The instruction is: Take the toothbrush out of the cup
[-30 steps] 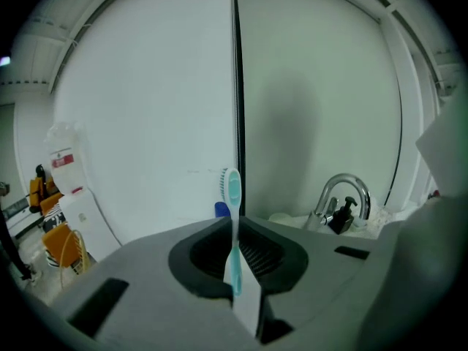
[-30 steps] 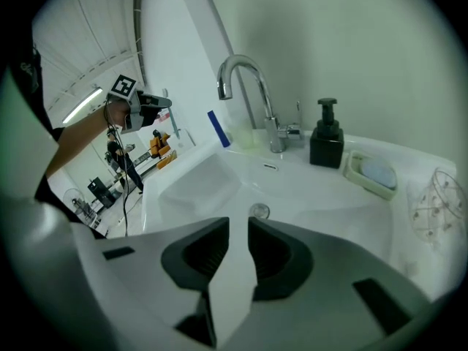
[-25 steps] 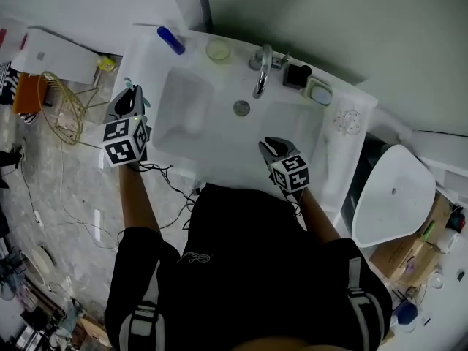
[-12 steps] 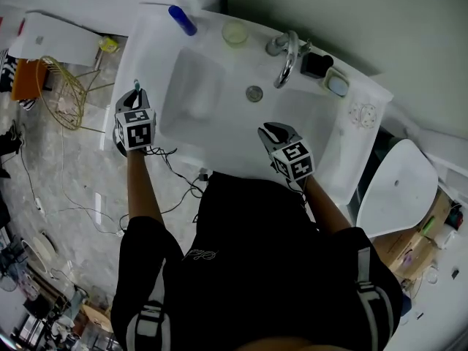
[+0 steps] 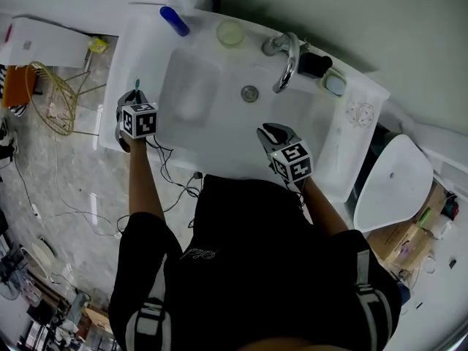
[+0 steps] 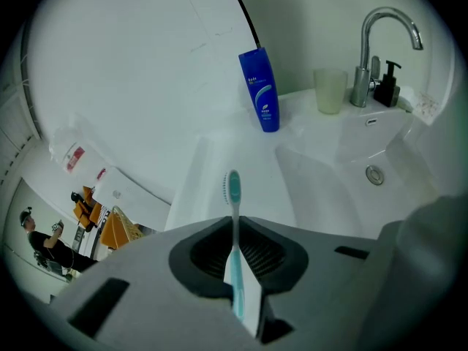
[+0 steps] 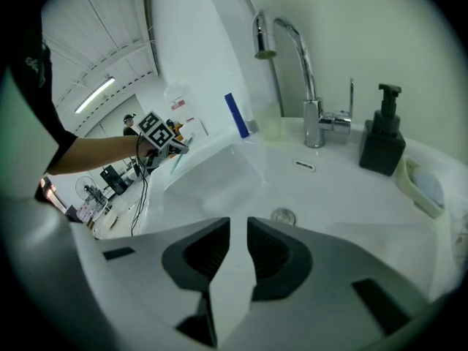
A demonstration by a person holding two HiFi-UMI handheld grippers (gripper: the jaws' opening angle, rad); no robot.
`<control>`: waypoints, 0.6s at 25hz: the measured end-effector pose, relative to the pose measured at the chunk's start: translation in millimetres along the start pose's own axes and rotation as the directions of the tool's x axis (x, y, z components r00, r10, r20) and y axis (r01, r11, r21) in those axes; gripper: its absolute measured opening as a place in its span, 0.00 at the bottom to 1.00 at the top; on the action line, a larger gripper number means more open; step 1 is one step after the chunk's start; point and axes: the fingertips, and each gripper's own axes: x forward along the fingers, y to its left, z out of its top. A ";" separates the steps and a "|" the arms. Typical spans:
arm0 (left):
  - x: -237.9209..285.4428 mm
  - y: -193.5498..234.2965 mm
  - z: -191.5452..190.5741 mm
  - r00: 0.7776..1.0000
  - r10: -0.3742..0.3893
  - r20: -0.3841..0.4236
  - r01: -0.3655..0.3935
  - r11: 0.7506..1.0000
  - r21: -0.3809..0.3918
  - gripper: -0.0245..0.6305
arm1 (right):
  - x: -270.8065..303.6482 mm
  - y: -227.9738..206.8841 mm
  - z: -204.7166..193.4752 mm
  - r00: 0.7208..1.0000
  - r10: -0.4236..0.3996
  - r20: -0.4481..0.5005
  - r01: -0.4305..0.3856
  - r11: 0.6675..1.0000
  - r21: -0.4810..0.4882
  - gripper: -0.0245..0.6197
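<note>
White sink [image 5: 143, 53] | toothbrush [image 6: 232, 189] clamped in left gripper [image 6: 235, 229] over the left ledge, well apart from cup [image 6: 330, 91] | right gripper [image 7: 235, 258] slightly parted, empty | step: brush already out | next: we think, lay it down gently

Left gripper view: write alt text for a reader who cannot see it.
The left tool is shut on a teal toothbrush, whose bristle head points away from the camera, above a white sink. On the far rim stand a blue bottle, a pale cup and a faucet.
</note>
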 end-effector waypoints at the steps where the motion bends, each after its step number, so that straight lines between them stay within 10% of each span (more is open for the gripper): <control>1: 4.6 -1.1 -1.2 1.000 0.001 -0.006 -0.001 1.000 0.000 0.09 | 0.2 -1.6 -0.2 1.000 -0.003 0.001 0.003 1.000 0.004 0.16; 15: 34.4 -6.1 -8.3 0.999 0.011 -0.051 -0.009 0.999 0.037 0.10 | 3.2 -9.5 2.3 1.000 -0.025 -0.001 0.025 0.999 0.040 0.16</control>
